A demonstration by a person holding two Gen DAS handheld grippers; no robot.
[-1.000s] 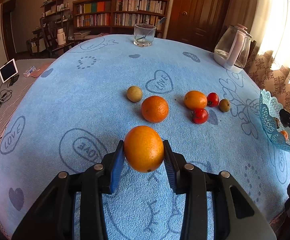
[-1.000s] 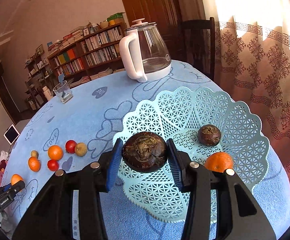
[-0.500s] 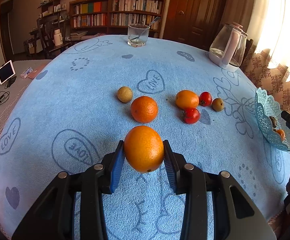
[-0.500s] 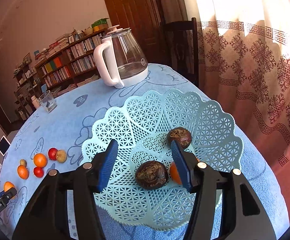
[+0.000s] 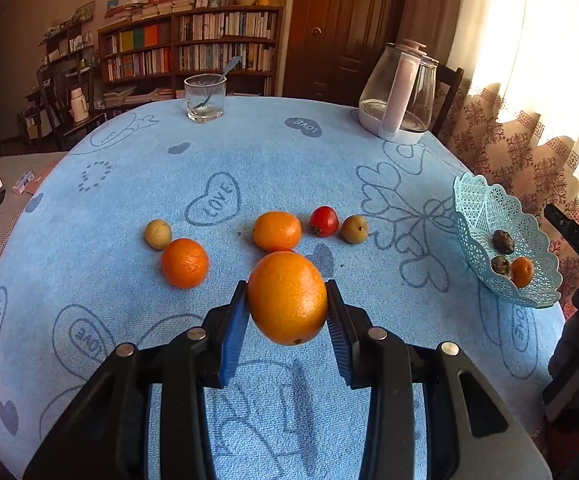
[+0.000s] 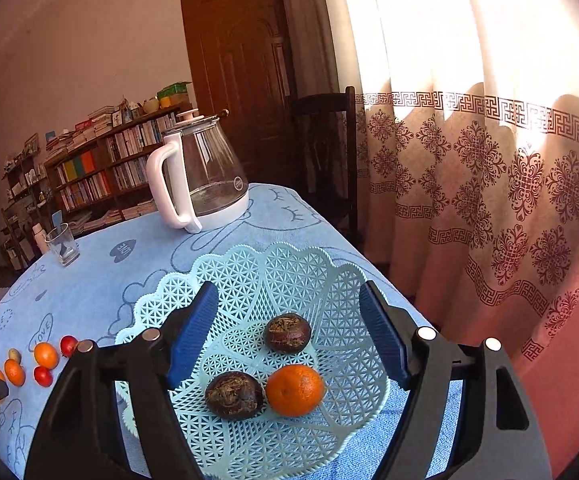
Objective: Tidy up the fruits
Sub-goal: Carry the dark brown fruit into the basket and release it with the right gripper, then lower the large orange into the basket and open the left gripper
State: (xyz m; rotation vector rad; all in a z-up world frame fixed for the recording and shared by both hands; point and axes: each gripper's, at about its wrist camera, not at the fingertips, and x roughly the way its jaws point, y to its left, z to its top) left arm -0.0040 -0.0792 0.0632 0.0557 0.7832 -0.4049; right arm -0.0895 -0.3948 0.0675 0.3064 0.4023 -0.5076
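Observation:
My left gripper [image 5: 287,312] is shut on a large orange [image 5: 287,298], held above the blue tablecloth. Beyond it lie two oranges [image 5: 185,263] [image 5: 277,230], a red tomato [image 5: 324,221] and two small yellow-green fruits [image 5: 158,233] [image 5: 355,229]. The light-blue lattice basket [image 5: 473,216] stands at the right edge. My right gripper [image 6: 289,336] is open above the basket [image 6: 249,276], which holds two dark brown fruits [image 6: 287,333] [image 6: 234,395] and a small orange [image 6: 295,390].
A glass kettle with a white handle [image 6: 197,176] stands behind the basket. A drinking glass with a spoon [image 5: 205,98] is at the table's far side. A chair [image 6: 325,152] and a patterned curtain [image 6: 489,184] are to the right.
My right gripper let go of the dark brown fruit into the basket, opened wide and rose. My left gripper moved forward and right with the orange in it.

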